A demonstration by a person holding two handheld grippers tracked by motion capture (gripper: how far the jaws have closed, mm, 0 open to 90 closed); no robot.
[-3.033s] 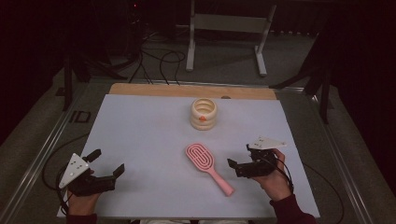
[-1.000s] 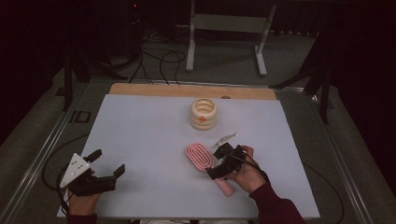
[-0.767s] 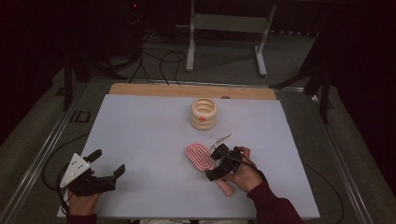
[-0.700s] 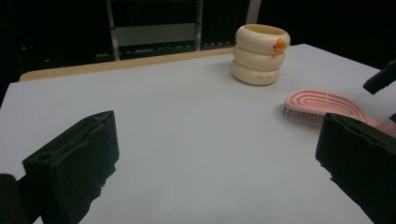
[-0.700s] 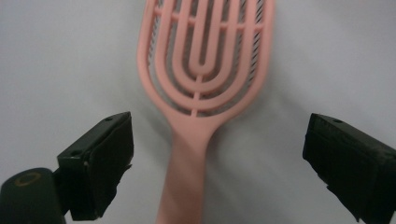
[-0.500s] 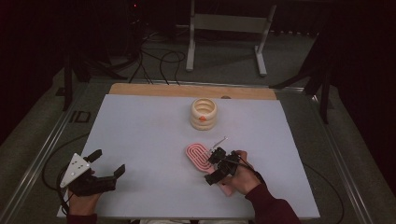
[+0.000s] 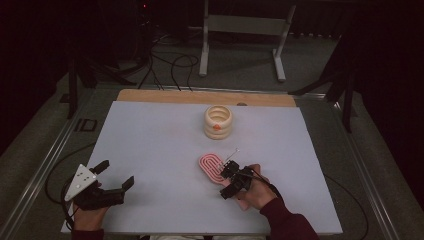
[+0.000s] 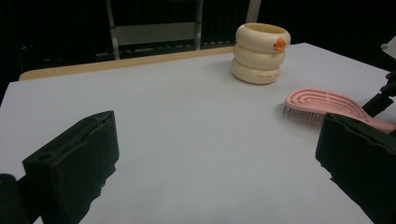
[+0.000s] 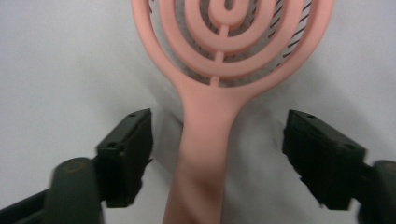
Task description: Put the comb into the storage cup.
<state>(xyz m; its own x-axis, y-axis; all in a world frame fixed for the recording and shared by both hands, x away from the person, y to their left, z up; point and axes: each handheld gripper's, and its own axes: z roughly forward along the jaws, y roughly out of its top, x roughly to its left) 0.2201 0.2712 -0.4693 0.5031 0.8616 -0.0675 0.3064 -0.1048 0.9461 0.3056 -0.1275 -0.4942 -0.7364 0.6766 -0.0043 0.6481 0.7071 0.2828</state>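
Note:
A pink hairbrush (image 7: 212, 167) lies bristles down on the white table top (image 7: 150, 140), right of centre, with its handle pointing toward the person. My right gripper (image 7: 228, 184) is low over that handle. In the right gripper view the handle (image 9: 205, 140) runs up between the two black jaws of the right gripper (image 9: 220, 136) with a gap on each side. The jaws have just been closing and no pad touches the brush. My left gripper (image 7: 116, 173) rests at the front left, open and holding nothing; its own view shows the left gripper (image 8: 217, 158) facing the brush (image 8: 327, 105).
A cream ring-shaped cup (image 7: 218, 121) with a small orange duck on it stands behind the brush, also seen as the cup (image 8: 260, 52) at the far side. A wooden strip (image 7: 200, 96) edges the table's back. A metal stand (image 7: 240, 30) and cables are on the floor beyond.
My right hand came in from the table's right side to the brush and sank over its handle, and its jaws stand narrower. The left gripper has stayed put.

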